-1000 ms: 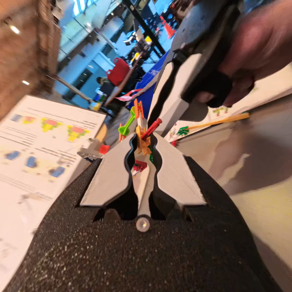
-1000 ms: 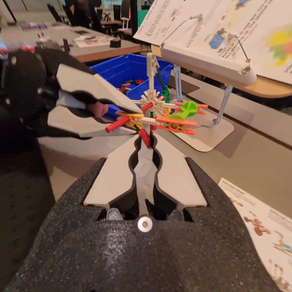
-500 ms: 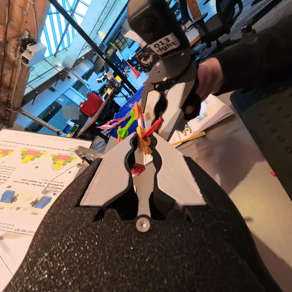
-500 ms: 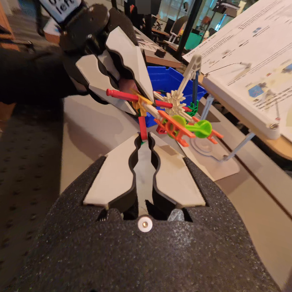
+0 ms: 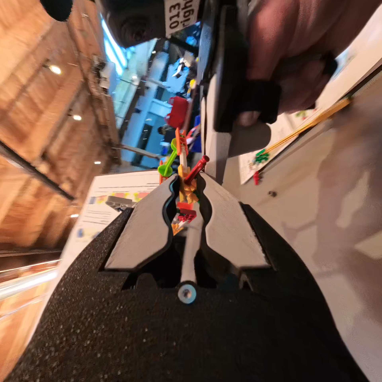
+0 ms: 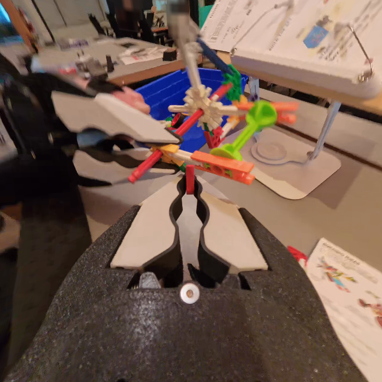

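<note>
Rod-and-connector toy model (image 6: 208, 128) held in air above the grey table (image 6: 268, 223), between both grippers. Right gripper (image 6: 189, 184) closed on a short red rod (image 6: 190, 178) at the model's underside; left gripper (image 5: 187, 182) clamped on its yellow connector (image 5: 187, 191). Blue bin (image 6: 165, 93) just behind; tilted booklet stand (image 6: 306, 82) overhangs at right, booklet (image 6: 351, 289) lies near the right table edge.

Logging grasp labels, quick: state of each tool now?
Left tool: shut on the toy model, at its yellow hub.
Right tool: shut on the model's short red piece.
</note>
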### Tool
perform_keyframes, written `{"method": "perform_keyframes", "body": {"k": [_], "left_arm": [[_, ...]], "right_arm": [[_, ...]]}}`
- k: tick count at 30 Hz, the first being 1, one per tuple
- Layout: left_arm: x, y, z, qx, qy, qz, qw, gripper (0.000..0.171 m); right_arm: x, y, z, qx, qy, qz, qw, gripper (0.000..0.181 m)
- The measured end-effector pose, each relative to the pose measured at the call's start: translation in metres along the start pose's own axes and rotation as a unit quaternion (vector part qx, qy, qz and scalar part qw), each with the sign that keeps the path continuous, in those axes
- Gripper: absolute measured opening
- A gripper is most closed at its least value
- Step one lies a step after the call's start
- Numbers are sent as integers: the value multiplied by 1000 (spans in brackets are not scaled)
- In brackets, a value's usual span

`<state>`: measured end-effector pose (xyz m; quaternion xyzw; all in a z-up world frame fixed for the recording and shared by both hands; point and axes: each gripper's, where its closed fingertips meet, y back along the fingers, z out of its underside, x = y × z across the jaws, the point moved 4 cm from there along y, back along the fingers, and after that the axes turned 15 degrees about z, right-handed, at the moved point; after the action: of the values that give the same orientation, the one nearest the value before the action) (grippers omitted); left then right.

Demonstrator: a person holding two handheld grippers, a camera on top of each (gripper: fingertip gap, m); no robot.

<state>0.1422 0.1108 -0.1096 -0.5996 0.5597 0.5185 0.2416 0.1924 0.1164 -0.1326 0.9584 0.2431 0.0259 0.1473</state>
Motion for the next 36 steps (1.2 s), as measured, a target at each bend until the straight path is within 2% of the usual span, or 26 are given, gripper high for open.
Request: {"method": "perform_keyframes", "body": {"k": [3,6,7,9,11,12,16,20,24,27,30,31,33,34,36], "left_arm": [[2,-13,5,-55,-59,-70,994,12],[-4,-18,13,-81,-41,-109,990,12],[-6,-19,17,-84,-24,-111,990,12],[-9,-18,22,-54,43,-84,994,11],[-16,-13,28,-25,109,-74,991,12],[-17,-12,30,-4,156,-51,986,12],[-8,-15,49,-6,298,62,953,14],[22,-20,61,17,409,187,893,14],[40,-24,59,18,435,248,865,17],[45,-22,60,9,428,262,865,30],[34,-11,43,64,427,273,860,49],[25,-7,36,88,421,259,865,52],[11,2,19,142,411,240,868,52],[8,4,14,149,410,235,868,52],[10,3,8,150,409,242,867,41]], "right_arm": [[9,-8,1,3,-107,8,994,2],[13,-13,0,20,-173,13,985,2],[14,-14,1,25,-171,19,985,2],[21,-12,3,19,-95,67,993,3],[24,-6,5,11,-36,69,997,3],[31,-2,7,12,-34,74,997,3],[49,23,-1,56,-107,17,993,3],[60,45,-12,114,-170,-47,978,3],[51,47,-13,123,-168,-91,974,3],[40,46,-13,124,-134,-105,978,3],[30,43,-11,120,-107,-115,980,3],[25,43,-11,121,-98,-125,980,3],[16,43,-13,128,-73,-132,980,3],[10,44,-13,132,-60,-141,979,3],[3,44,-15,141,-41,-144,979,3]]}}
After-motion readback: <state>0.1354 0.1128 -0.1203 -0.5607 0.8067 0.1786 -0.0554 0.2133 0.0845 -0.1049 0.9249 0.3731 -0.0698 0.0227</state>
